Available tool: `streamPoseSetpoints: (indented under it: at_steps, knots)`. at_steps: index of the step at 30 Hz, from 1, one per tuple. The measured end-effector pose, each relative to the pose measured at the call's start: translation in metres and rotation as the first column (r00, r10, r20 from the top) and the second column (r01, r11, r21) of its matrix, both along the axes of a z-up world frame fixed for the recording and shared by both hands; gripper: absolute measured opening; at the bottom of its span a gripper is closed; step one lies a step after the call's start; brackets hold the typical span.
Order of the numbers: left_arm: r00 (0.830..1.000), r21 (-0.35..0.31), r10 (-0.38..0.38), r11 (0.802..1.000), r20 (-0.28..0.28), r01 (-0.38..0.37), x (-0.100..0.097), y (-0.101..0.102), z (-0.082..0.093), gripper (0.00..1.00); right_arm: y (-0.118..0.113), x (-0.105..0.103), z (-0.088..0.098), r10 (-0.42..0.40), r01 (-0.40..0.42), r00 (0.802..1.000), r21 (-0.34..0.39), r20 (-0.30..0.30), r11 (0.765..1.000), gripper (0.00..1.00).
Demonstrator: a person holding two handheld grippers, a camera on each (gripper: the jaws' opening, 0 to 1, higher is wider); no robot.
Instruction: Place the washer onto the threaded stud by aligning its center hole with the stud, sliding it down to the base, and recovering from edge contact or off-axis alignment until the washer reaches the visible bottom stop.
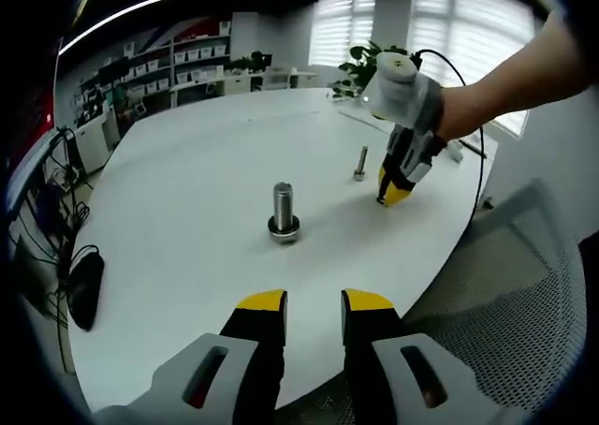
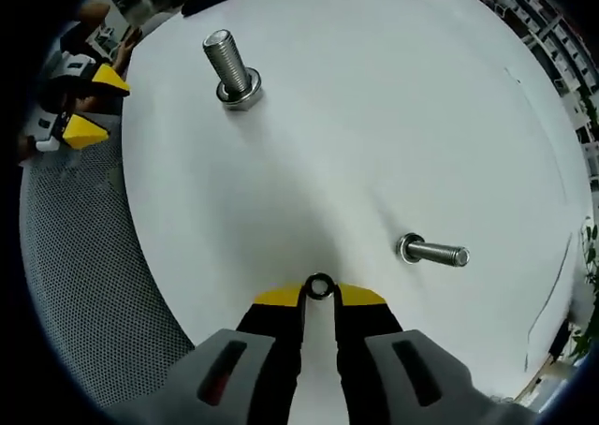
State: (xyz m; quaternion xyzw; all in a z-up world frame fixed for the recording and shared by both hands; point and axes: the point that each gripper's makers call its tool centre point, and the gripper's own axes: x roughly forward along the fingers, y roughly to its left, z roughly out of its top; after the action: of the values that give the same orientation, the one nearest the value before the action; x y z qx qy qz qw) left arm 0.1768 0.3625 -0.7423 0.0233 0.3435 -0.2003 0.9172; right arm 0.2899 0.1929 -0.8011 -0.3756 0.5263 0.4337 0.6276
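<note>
Washer (image 2: 320,287) sat pinched in the right gripper (image 2: 319,295), near the small upright stud (image 2: 432,252); left gripper (image 1: 314,302) jaws spread.

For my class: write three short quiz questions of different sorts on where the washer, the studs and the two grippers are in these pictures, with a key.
1. True or false: the right gripper pinches a washer at its fingertips.
2. Which best describes the left gripper? A) open, holding nothing B) shut on a stud C) shut on a washer
3. Fill in: two studs stand on the white table; the right gripper is nearer the ____ stud.

Key
1. True.
2. A.
3. Small: in the right gripper view the small stud lies close to its fingers, while the large stud lies farther off.
</note>
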Motion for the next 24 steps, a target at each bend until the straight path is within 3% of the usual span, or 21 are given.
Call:
streamPoseSetpoints:
  at_steps: [7, 12, 24]
  knots:
    - [1.000, 0.001, -0.002, 1.000, -0.001, 0.002, 0.000, 0.000, 0.000, 0.21, 0.000, 0.002, 0.001, -0.038, 0.038, 0.999, 0.036, -0.006, 0.999, 0.13]
    - [1.000, 0.001, -0.004, 1.000, -0.001, 0.004, 0.000, -0.001, -0.001, 0.21, 0.002, 0.012, 0.013, -0.087, 0.085, 0.996, 0.088, 0.009, 0.992, 0.13]
    - [1.000, 0.001, -0.005, 1.000, 0.001, 0.005, 0.000, -0.001, 0.000, 0.21, -0.001, 0.032, 0.034, -0.148, 0.143, 0.988, 0.127, 0.037, 0.982, 0.13]
